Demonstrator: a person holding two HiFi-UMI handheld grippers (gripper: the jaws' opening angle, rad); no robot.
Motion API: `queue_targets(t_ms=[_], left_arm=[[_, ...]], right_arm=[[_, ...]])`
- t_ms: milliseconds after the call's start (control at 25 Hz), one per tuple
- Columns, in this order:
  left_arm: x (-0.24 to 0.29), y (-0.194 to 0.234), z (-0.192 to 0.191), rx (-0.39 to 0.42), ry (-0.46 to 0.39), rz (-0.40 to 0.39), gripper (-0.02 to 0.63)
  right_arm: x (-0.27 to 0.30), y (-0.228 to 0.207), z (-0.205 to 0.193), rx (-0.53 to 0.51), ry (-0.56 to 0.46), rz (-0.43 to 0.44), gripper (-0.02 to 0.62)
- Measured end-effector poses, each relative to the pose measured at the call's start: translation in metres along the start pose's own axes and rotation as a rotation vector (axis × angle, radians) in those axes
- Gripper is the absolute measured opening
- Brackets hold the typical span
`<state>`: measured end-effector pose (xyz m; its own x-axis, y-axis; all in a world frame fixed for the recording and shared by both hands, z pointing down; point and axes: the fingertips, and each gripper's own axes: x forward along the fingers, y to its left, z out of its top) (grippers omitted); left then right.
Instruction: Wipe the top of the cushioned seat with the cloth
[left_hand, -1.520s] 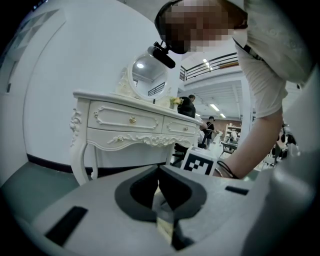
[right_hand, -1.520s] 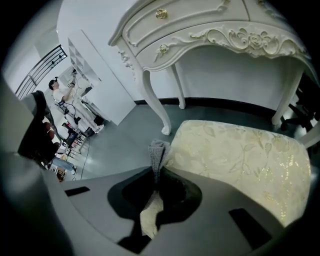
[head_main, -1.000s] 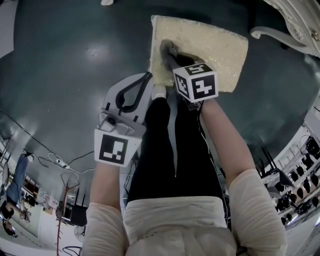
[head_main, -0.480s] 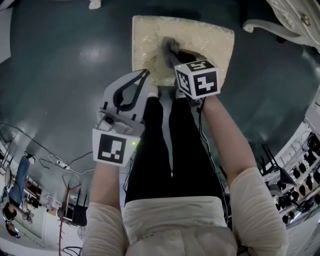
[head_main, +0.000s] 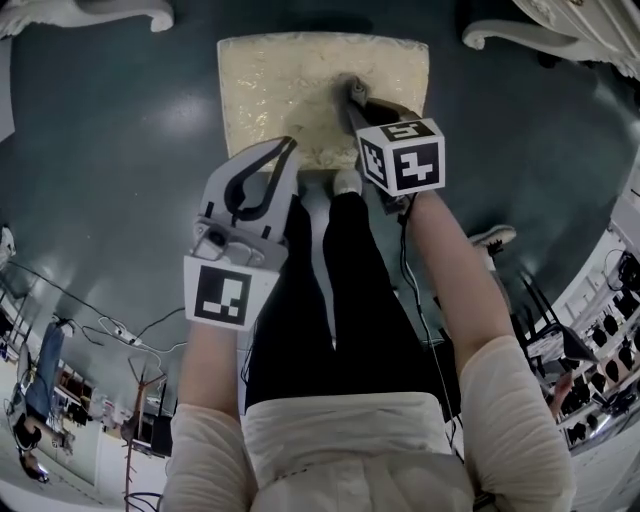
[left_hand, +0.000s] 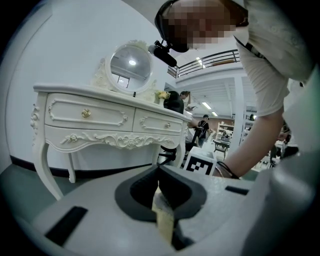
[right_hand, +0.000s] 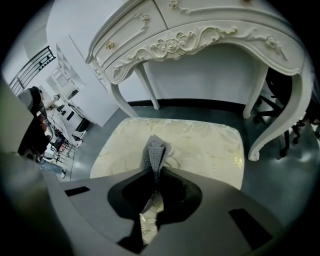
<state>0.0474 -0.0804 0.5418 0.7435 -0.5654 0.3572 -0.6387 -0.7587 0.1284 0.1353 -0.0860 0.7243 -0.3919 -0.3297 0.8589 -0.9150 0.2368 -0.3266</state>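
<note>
The cream cushioned seat (head_main: 290, 85) lies at the top middle of the head view and fills the middle of the right gripper view (right_hand: 205, 150). A grey cloth (right_hand: 156, 149) rests on the seat's top right of its middle, also seen as a small grey cloth (head_main: 347, 88) from above. My right gripper (head_main: 352, 97) is shut on the cloth, and its jaws (right_hand: 155, 167) pinch the cloth's near end. My left gripper (head_main: 287, 148) hangs shut and holds nothing, with its tips over the seat's front edge. In its own view the left gripper (left_hand: 159, 174) points at the dressing table.
A white carved dressing table (right_hand: 210, 30) stands just behind the seat, with legs (head_main: 520, 35) at both far corners and a round mirror (left_hand: 131, 65) on top. The person's shoe (head_main: 347, 182) touches the seat's front edge. Dark floor (head_main: 120, 120) surrounds the seat.
The right gripper has dragged the cloth from near the seat's left edge toward its right half. The left gripper's tips have come over the seat's front edge.
</note>
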Motion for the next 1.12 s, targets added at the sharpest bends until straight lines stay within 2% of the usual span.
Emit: queue_targets(t_ms=[440,760,920,1120], left_arm=[[0.037,-0.046,0.011,0.017,0.001,-0.032,0.003],[0.043,-0.067,0.012,0.006,0.006,-0.045,0.003],[0.034,-0.068,0.016,0.012,0.008,-0.046,0.003],[0.013,-0.054,0.019,0.029,0.02,-0.047,0.003]], right_arm=[[-0.037,-0.066,-0.022,0.038,-0.011,-0.058,0.028],[-0.06,-0.103,-0.04,0.021,0.049,-0.15,0.028],[-0.075,-0.097,-0.037,0.018,0.036,-0.159,0.028],[-0.078,-0.056,-0.022,0.007,0.008,-0.108,0.028]])
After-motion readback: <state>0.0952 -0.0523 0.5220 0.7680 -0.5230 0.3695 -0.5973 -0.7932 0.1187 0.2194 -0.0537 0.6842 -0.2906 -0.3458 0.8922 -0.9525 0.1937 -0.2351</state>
